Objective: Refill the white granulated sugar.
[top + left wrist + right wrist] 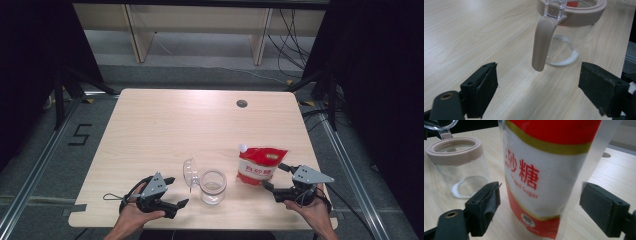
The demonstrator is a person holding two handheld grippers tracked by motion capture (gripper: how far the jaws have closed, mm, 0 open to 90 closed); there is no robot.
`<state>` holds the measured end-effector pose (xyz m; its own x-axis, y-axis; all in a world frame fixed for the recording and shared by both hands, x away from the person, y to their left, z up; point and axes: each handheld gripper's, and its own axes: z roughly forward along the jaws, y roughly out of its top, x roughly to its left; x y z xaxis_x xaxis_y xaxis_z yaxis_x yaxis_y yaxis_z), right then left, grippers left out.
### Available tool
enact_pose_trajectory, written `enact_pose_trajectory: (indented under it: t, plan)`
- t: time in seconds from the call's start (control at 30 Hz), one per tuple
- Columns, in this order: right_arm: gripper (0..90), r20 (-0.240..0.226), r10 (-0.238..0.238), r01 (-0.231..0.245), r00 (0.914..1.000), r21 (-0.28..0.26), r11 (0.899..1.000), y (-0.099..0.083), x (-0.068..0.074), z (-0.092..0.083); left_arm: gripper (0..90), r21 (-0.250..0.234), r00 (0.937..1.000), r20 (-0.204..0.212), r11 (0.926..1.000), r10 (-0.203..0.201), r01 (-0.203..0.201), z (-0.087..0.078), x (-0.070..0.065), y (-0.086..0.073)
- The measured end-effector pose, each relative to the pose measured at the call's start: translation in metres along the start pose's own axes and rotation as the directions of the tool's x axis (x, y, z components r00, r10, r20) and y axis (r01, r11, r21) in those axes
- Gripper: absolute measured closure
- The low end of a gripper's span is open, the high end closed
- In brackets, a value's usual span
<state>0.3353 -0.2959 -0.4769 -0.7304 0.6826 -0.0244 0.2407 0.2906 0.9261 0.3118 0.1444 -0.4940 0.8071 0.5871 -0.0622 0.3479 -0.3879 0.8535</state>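
Rig: two hand-held black two-jaw grippers, bare forearms.
Left gripper [176,191] and right gripper [274,176] each carry a grey three-cornered plate with small holes; thin black cable loops off each. Jaw pads are black, blocky, with round screw recesses.

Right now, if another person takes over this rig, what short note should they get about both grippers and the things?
Left gripper: open, holding nothing, facing the jar's clasp.
Right gripper: open, fingers either side of the sugar bag, not closed on it.
Glass jar: upright at the near table edge, lid flipped open, a little white at the bottom.
Done: jar opened.
Left: probably grip the bag and pour sugar in.
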Motion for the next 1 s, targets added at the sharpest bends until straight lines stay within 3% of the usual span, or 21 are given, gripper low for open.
enact_pose_trajectory:
  t: [0.07, 0.17, 0.3, 0.33, 0.4, 0.53, 0.57, 0.63, 0.67, 0.8, 0.83, 0.87, 0.9, 1.0]
  plan:
    - [18.0, -0.004, -0.011, 0.011, 0.9999, -0.004, 1.000, 0.002, -0.001, 0.002, 15.1, 0.001, 0.9996, 0.001, 0.9996, 0.029, -0.029, 0.000, 0.002, 0.001]
    - [18.1, -0.026, -0.029, 0.028, 0.9993, -0.017, 0.999, 0.004, -0.005, 0.008, 15.2, 0.000, 0.9996, -0.001, 0.9996, 0.028, -0.028, 0.001, 0.001, 0.000]
    - [18.5, -0.049, 0.005, -0.007, 0.9988, -0.041, 0.999, 0.005, -0.007, 0.012, 15.2, 0.002, 0.9996, -0.002, 0.9996, 0.027, -0.027, 0.001, 0.001, 0.000]
    - [19.5, -0.053, -0.029, 0.026, 0.9982, -0.061, 0.998, 0.006, -0.010, 0.014, 15.2, 0.003, 0.9996, -0.007, 0.9996, 0.028, -0.028, 0.001, 0.001, 0.000]
    - [19.9, -0.037, -0.011, 0.009, 0.9992, -0.053, 0.999, 0.007, -0.009, 0.016, 15.1, 0.001, 0.9996, -0.004, 0.9996, 0.027, -0.027, 0.001, 0.001, 0.000]
    - [27.1, -0.074, -0.022, 0.020, 0.9970, -0.036, 0.999, 0.007, -0.011, 0.021, 15.1, 0.003, 0.9996, -0.002, 0.9996, 0.027, -0.027, 0.001, 0.001, 0.000]
    - [29.6, -0.073, -0.048, 0.045, 0.9962, -0.043, 0.998, 0.008, -0.012, 0.024, 15.2, 0.004, 0.9999, -0.016, 1.0000, 0.006, -0.006, 0.001, 0.000, -0.001]
    - [29.8, -0.065, -0.045, 0.043, 0.9969, -0.031, 0.999, 0.007, -0.011, 0.026, 15.1, 0.015, 0.9997, -0.016, 0.9997, 0.020, -0.020, 0.001, 0.001, -0.001]
    - [33.9, -0.067, -0.039, 0.036, 0.9970, -0.035, 0.999, 0.007, -0.008, 0.028, 15.2, 0.009, 1.0000, 0.003, 1.0000, 0.002, -0.002, 0.002, 0.000, -0.001]
    - [35.0, -0.069, -0.048, 0.047, 0.9965, -0.014, 0.999, 0.008, -0.008, 0.027, 15.7, 0.004, 0.9998, -0.012, 0.9999, 0.015, -0.015, 0.001, 0.000, 0.000]
    - [35.3, -0.058, -0.051, 0.049, 0.9970, -0.027, 0.998, 0.008, -0.007, 0.027, 15.7, 0.004, 1.0000, -0.008, 1.0000, -0.002, 0.002, 0.001, -0.001, -0.001]
    - [36.0, -0.045, -0.037, 0.036, 0.9983, -0.033, 0.999, 0.008, -0.006, 0.028, 15.9, 0.005, 0.9996, -0.005, 0.9996, 0.029, -0.029, 0.001, 0.001, 0.000]
    - [37.9, -0.039, -0.009, 0.009, 0.9992, -0.002, 1.000, 0.009, -0.002, 0.026, 16.3, 0.008, 0.9995, -0.003, 0.9995, 0.031, -0.031, 0.001, 0.001, 0.000]
    - [38.8, -0.001, -0.007, 0.007, 1.0000, 0.004, 1.000, 0.011, 0.002, 0.025, 16.6, 0.009, 0.9999, 0.010, 1.0000, 0.004, -0.004, 0.002, -0.001, -0.001]
